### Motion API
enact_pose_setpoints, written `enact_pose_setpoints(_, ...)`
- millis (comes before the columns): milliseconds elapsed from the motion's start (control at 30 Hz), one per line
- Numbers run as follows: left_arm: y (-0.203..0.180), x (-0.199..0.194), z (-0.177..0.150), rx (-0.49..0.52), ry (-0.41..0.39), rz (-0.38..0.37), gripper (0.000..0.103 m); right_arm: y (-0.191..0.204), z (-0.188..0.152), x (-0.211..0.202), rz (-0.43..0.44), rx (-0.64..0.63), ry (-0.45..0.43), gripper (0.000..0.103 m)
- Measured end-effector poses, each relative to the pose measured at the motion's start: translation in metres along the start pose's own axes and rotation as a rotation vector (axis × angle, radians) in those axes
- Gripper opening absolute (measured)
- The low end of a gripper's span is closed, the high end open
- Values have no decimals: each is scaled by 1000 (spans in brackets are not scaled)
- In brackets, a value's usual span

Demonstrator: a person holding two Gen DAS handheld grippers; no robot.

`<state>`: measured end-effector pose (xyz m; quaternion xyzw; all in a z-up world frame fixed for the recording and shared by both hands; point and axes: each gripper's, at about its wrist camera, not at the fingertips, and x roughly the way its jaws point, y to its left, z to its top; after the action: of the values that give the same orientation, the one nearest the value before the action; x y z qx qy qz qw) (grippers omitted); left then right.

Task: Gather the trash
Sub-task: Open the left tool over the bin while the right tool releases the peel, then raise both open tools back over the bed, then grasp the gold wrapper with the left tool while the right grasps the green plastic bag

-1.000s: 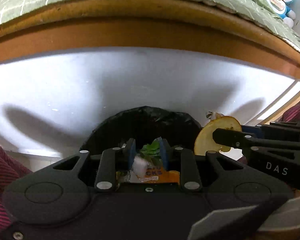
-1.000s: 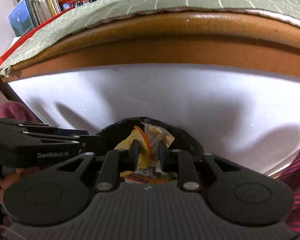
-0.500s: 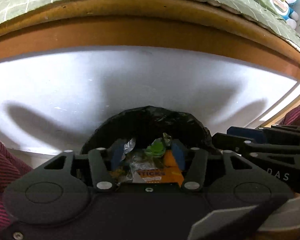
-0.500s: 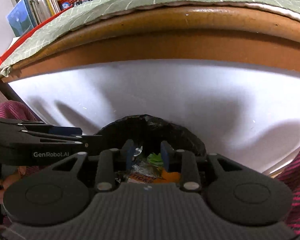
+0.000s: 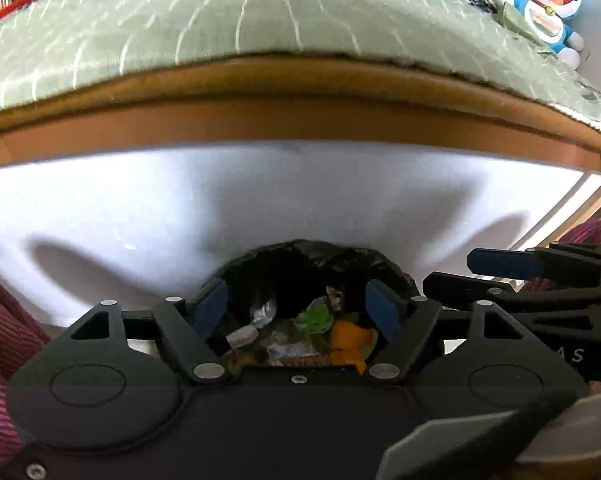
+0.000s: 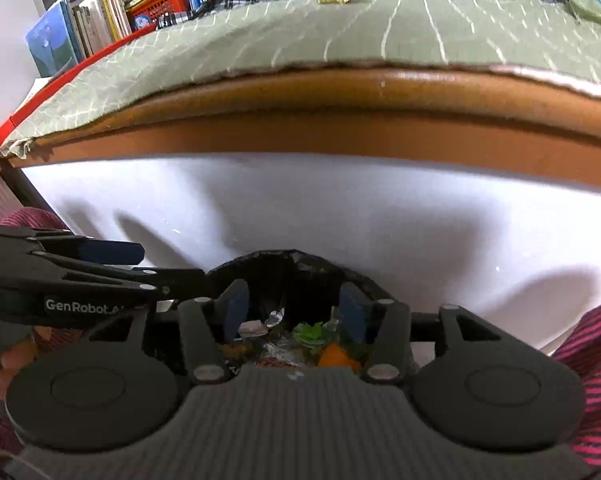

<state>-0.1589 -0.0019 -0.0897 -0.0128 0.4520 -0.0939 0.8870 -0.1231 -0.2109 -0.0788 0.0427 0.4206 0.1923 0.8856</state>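
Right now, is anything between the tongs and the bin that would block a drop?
Nothing visible. Both tongs, left and right, hang over the mouth of the black-lined bin, jaws opening with nothing gripped. Scraps such as the orange peel already lie inside.

Left gripper (image 5: pixel 298 306): matte black linkage, silver pivot screws, blue pads on fingers (image 5: pixel 210 308). Right gripper (image 6: pixel 294 308): same build, ribbed grey housing. White "GenRobot.AI" lettering on side. Striped magenta-black sleeve (image 6: pixel 592 368) at frame edges.
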Motion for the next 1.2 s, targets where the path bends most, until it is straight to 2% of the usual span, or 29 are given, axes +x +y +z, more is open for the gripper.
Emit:
enact_pose_setpoints(233, 1, -36, 13, -1, -53, -51, 76, 2, 14, -31, 28, -47, -46, 73)
enact_pose_setpoints(333, 2, -64, 24, 20, -130, -92, 78, 0, 26, -53, 53, -86, -86, 77)
enact_pose_setpoints(433, 2, -87, 43, 48, -211, -98, 81, -6, 44, -73, 64, -95, -147, 81)
enact_pose_setpoints(533, 4, -100, 70, 52, -291, -89, 84, -11, 65, -89, 25, -120, -224, 83)
enact_pose_setpoints(633, 5, -106, 100, 40, -333, -79, 86, -19, 89, -96, -30, -138, -293, 85)
enact_pose_setpoints(867, -6, -76, 173, -7, -381, -87, 90, -42, 142, -91, -161, -148, -413, 89)
enact_pose_setpoints(1200, -28, 7, 243, -51, -345, -52, 90, -89, 214, -49, -222, -100, -431, 91)
